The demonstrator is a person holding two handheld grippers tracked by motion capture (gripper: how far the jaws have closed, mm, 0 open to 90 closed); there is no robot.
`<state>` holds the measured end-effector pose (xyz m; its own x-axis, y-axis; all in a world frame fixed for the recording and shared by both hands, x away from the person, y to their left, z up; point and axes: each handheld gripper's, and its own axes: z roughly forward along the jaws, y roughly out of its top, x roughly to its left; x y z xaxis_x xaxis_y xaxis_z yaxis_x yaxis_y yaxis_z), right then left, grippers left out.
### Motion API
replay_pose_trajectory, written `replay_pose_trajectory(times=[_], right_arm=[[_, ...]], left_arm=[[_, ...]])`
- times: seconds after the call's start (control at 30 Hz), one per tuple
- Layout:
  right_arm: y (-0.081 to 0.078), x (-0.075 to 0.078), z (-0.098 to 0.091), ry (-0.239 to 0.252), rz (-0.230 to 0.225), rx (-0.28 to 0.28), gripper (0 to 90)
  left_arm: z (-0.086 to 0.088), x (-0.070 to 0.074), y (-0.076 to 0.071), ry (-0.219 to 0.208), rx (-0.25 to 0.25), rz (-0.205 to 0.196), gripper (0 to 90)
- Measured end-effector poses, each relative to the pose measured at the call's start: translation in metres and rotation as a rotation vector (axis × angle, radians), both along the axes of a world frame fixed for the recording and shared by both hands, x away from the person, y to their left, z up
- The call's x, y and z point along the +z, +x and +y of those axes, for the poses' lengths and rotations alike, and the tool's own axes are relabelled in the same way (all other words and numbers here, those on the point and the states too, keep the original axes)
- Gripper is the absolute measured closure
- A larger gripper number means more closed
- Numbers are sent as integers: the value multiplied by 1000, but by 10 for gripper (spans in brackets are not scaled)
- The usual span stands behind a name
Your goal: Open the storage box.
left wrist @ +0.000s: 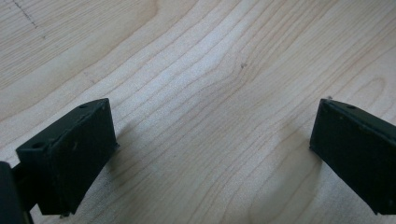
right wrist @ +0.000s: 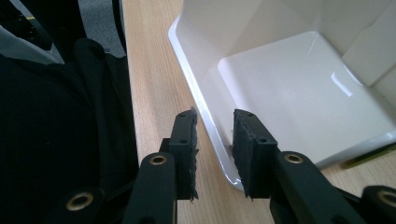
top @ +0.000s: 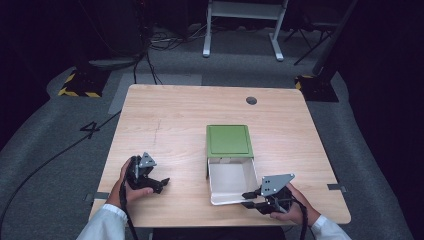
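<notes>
Wooden table (top: 165, 120) is taking up most of the scene, with a small round hole (top: 251, 100) sitting at its far right. Green box (top: 229, 141) is sitting right of centre, its white drawer (top: 227, 181) sticking out toward the near edge, interior bare. Right gripper (top: 251, 199) is sitting at the drawer's near right corner; in the right gripper view the jaws are straddling the drawer's front wall (right wrist: 205, 126), one inside, one outside, nearly together, but a thin gap is showing so not pressing on the rim. Left gripper (top: 159, 184) is resting near the table's near left edge, well apart from the box, jaws standing wide apart over bare wood, nothing between them.
</notes>
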<state>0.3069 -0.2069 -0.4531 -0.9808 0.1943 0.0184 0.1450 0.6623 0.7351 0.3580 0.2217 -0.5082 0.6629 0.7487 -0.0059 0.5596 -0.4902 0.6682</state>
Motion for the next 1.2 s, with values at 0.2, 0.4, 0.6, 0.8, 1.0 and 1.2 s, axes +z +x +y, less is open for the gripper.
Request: replay_pose_trajectory(times=[0.2,0.4,0.6,0.8,1.0,1.2], right_arm=[[-3,-1,1,2,-7,7,705],[-5,0,-1,4,0,14,705],[-7,0,-2,2,2,12,704],[-8,0,-2,3,1,15,701],[-9,1,-1,-8,-1,18,683],[-10,8,-2,7,-23,24,639]], left_arm=[[0,0,0,0,0,0,5],[0,0,0,1,-1,0,5],[0,0,0,0,0,0,5],[0,0,0,0,0,0,5],[0,0,0,0,0,0,5],[0,0,0,0,0,0,5]])
